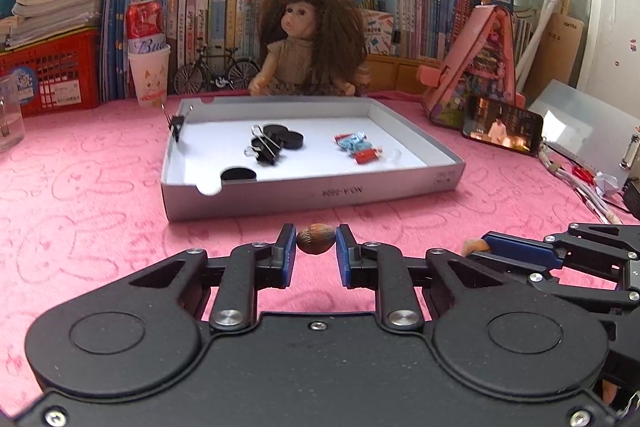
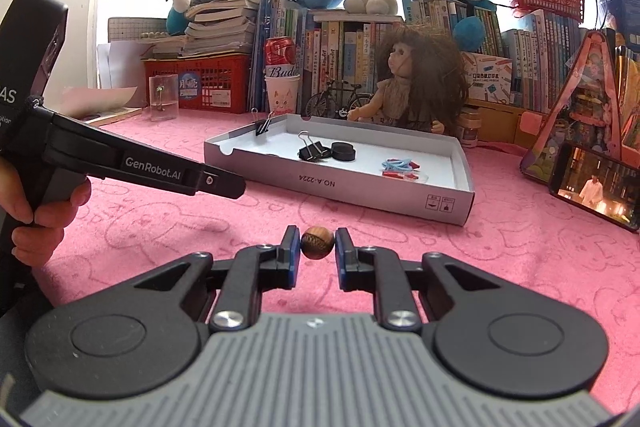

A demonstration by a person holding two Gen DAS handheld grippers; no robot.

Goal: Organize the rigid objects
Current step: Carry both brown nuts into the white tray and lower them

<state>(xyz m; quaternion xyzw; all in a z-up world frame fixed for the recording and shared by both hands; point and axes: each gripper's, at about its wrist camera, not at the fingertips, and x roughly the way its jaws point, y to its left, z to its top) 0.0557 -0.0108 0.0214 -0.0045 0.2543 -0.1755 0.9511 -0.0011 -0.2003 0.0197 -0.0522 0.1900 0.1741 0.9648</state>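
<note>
Two nuts are what I hold, one in each gripper. My left gripper (image 1: 316, 243) is clamped on an oval brown nut (image 1: 315, 238), its blue pads pressing both ends; my right gripper (image 2: 317, 243) is clamped the same way on a rounder striped nut (image 2: 317, 243). Both nuts hang just above the pink cloth (image 1: 100, 187).

From the left wrist camera, going left to right: at ten o'clock stand a red crate (image 1: 52, 75) and a paper cup (image 1: 150, 75) with a red can (image 1: 145, 23) in it. At twelve o'clock lies the shallow grey box (image 1: 312, 193), its near wall between my nut and the things inside. A small clip (image 1: 177, 125) grips its left wall. Inside are a black disc (image 1: 238, 174) in the near left corner, a larger binder clip (image 1: 264, 149) touching two more black discs (image 1: 288, 137), and to the right of those a little heap of blue and red wrapped pieces (image 1: 358, 147). Behind the box sits a doll (image 1: 308, 43) beside a model bicycle (image 1: 218, 71), backed by books (image 1: 224, 11). At two o'clock a phone (image 1: 502, 127) leans against a pink toy house (image 1: 480, 67), with white cables (image 1: 576, 183) beyond. At three o'clock my right gripper comes in from the edge.

From the right wrist camera, my left gripper's black arm (image 2: 160, 167) crosses at nine o'clock, with my hand (image 2: 36, 215) on its handle.
</note>
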